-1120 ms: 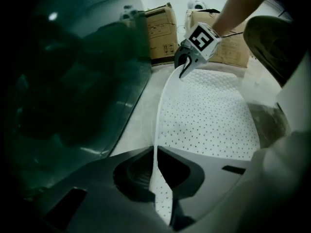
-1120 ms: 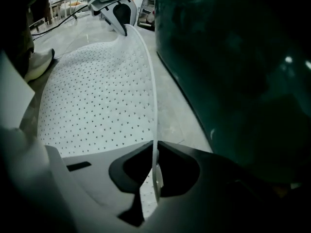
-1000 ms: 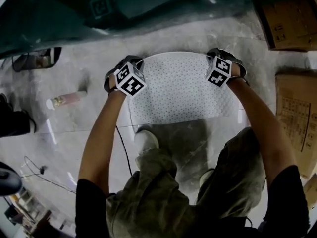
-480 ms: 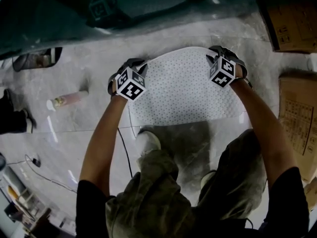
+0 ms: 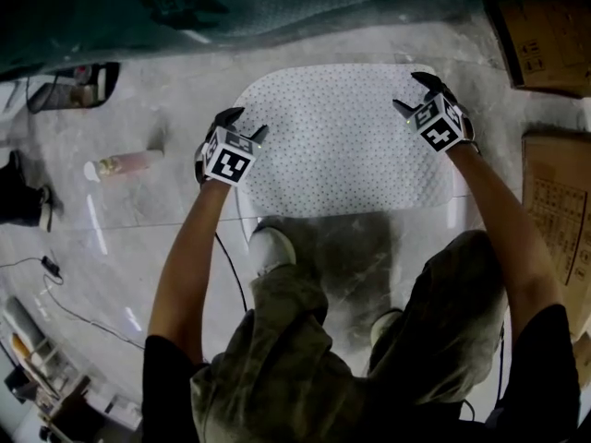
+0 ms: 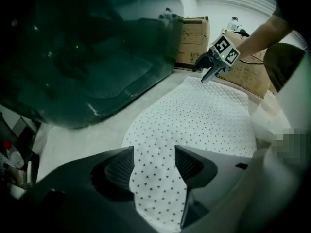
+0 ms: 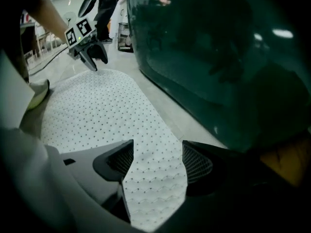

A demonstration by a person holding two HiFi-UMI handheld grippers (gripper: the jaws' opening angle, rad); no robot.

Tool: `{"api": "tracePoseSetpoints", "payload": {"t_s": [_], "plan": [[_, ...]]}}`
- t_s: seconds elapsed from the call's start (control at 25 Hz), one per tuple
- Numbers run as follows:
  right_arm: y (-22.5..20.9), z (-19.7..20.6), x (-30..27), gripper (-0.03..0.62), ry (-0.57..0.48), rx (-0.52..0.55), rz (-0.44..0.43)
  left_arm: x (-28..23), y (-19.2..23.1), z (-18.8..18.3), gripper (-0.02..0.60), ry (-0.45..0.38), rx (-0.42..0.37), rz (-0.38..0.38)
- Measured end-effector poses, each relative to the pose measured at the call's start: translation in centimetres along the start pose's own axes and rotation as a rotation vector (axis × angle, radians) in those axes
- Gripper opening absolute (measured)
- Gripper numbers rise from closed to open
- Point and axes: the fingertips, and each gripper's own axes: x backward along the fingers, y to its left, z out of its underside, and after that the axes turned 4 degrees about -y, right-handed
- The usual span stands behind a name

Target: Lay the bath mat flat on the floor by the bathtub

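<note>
Nearest the cam: person's camo trousers (image 5: 305, 358), body bent fwd, one white shoe (image 5: 271, 250) on the grey floor (image 5: 166, 238), close to the mat's near edge. A thin black cable (image 5: 231, 284) runs over the floor by the left leg. Both bare forearms reach fwd, one to each side of the mat.

L gripper (image 5: 246, 124): jaws apart, nothing clamped. In its own view the dotted mat surface fills the gap betw. the two pads. It sits over the mat's left edge. Can't tell if the tips touch the mat.

R gripper (image 5: 411, 92): jaws apart too, gripping nothing. A strip of mat shows betw. its ribbed pads. It sits over the mat's right side, twd the far corner.

Bath mat (image 5: 342, 146): white w/ small dark dots, rounded corners, spread flat on the floor, long side parallel to the tub. A narrow band of bare floor lies betw. its far edge and the tub.

Left of the mat, well apart: a bottle (image 5: 125, 164) lying on its side. Right of it: a cardboard box (image 5: 559, 210), and a second box (image 5: 545, 26) farther off.

Farthest: the bathtub (image 5: 138, 17), dark green and glossy, across the whole top of the head view.
</note>
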Motion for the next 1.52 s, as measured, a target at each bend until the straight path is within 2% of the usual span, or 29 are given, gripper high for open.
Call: {"api": "tracePoseSetpoints", "payload": {"t_s": [0.16, 0.32, 0.52, 0.6, 0.72, 0.88, 1.08, 1.2, 1.32, 1.52], "plan": [[-0.2, 3.7, 1.8, 0.311, -0.008, -0.261, -0.047, 1.0, -1.8, 2.2, 0.267, 0.031, 0.006, -0.007], [-0.4, 8.5, 4.2, 0.311, -0.001, -0.435, -0.033, 2.2, -3.8, 4.1, 0.277, 0.015, 0.11, -0.011], [1.2, 14.4, 5.4, 0.311, 0.028, -0.657, -0.02, 3.5, -5.0, 6.7, 0.279, -0.025, 0.276, -0.071], [1.6, 15.8, 5.3, 0.311, 0.027, -0.745, -0.019, 3.3, -5.4, 8.3, 0.29, -0.004, 0.307, -0.089], [1.8, 16.7, 4.7, 0.311, 0.012, -0.842, -0.025, 2.7, -5.5, 9.9, 0.299, 0.028, 0.307, -0.092], [2.4, 16.6, 4.1, 0.306, 0.009, -0.866, -0.042, 2.5, -4.9, 10.0, 0.304, 0.028, 0.327, -0.099], [2.7, 16.2, 3.6, 0.224, 0.04, -0.791, -0.044, 1.7, -5.2, 9.3, 0.304, 0.041, 0.298, -0.081], [2.2, 15.8, 3.8, 0.133, 0.033, -0.814, -0.028, 1.5, -5.2, 9.4, 0.304, 0.051, 0.29, -0.09], [1.6, 15.4, 4.0, 0.103, 0.004, -0.85, -0.017, 1.5, -5.3, 9.3, 0.304, 0.054, 0.287, -0.09], [0.7, 14.2, 4.3, 0.066, -0.021, -0.786, 0.015, 1.4, -6.0, 8.4, 0.304, 0.041, 0.217, -0.086]]}}
